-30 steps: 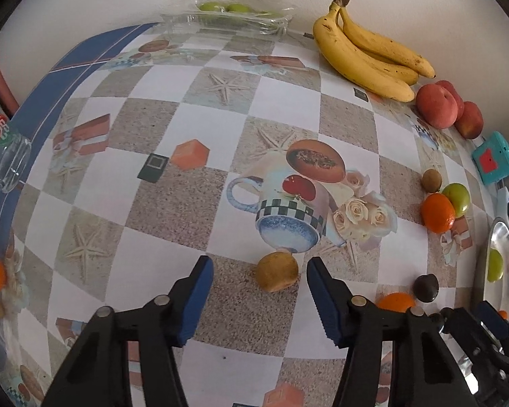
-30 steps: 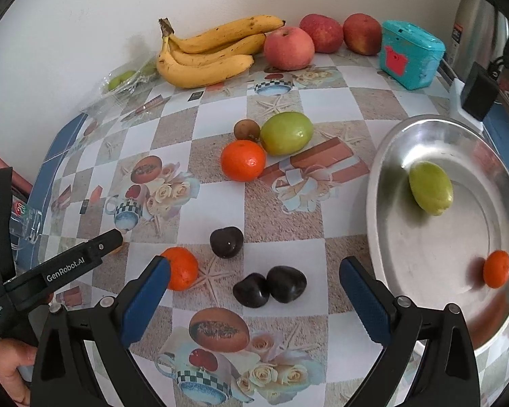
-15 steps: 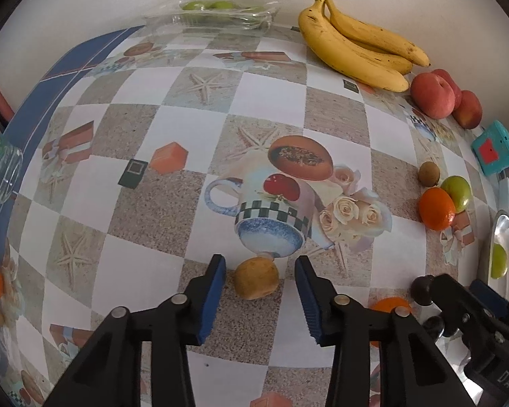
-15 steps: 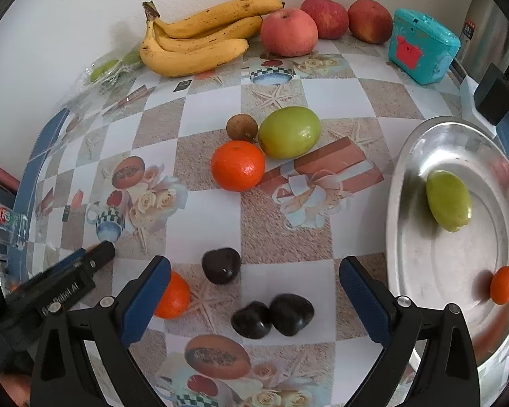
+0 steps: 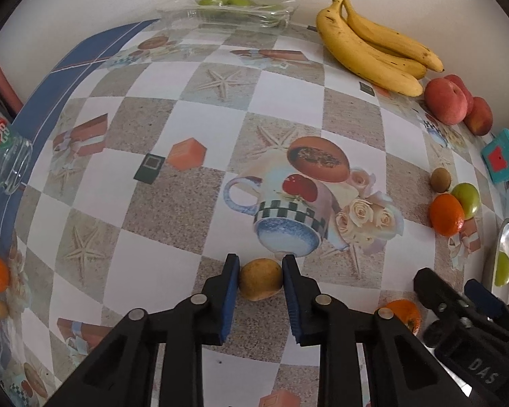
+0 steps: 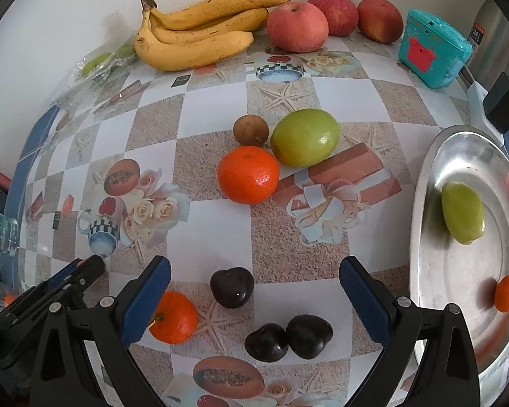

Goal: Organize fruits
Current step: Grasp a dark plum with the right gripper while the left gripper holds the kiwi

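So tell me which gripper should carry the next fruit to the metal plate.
Left. The left gripper is already shut on the small yellow-brown fruit, so it can probably lift now. The right gripper is open above the dark fruits, holding nothing.

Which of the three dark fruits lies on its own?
The dark fruit farthest from the camera, between the open right hand-held gripper's pads, lies alone; the other two touch each other, closer in.
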The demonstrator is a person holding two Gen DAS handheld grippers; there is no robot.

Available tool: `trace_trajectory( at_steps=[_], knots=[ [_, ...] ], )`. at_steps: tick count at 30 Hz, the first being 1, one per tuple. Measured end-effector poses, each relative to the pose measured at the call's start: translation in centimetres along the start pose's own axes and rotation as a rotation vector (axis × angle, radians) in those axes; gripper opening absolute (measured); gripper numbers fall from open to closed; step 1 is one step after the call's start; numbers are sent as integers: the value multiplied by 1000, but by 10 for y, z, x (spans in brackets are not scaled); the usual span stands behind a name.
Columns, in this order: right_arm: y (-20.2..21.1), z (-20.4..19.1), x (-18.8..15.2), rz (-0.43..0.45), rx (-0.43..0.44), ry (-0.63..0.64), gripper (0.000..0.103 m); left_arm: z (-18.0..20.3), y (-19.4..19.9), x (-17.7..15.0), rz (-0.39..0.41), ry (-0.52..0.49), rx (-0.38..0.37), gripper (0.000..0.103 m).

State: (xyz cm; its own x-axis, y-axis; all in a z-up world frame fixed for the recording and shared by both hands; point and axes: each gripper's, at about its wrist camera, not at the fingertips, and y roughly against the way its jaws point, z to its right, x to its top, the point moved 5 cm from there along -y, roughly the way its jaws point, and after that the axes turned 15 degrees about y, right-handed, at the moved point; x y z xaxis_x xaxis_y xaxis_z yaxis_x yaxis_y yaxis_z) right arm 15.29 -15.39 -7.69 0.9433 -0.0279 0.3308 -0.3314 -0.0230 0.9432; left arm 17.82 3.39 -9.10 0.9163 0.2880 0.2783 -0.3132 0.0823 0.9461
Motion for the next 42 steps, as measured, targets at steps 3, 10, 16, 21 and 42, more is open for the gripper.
trace_trajectory(
  at_steps=[3,10,16,21,42],
  knots=[
    [-5,-4,0,-17,-12,10,100,-1,0,3,-1,7,2,28],
    [-16,-9,-1,-40,-20,23,100,-3,3,2,-5,4,7,28],
    [-21,-11,2,-43,-72,41,100,-3,2,2,-8,0,15,28],
    [-29,-18,7,-34,-92,36,102,-2,1,2,-16,-1,4,28],
    [-32,-38,-5,-60,-102,35,103,-6,3,4,-36,10,-26,28]
  ],
)
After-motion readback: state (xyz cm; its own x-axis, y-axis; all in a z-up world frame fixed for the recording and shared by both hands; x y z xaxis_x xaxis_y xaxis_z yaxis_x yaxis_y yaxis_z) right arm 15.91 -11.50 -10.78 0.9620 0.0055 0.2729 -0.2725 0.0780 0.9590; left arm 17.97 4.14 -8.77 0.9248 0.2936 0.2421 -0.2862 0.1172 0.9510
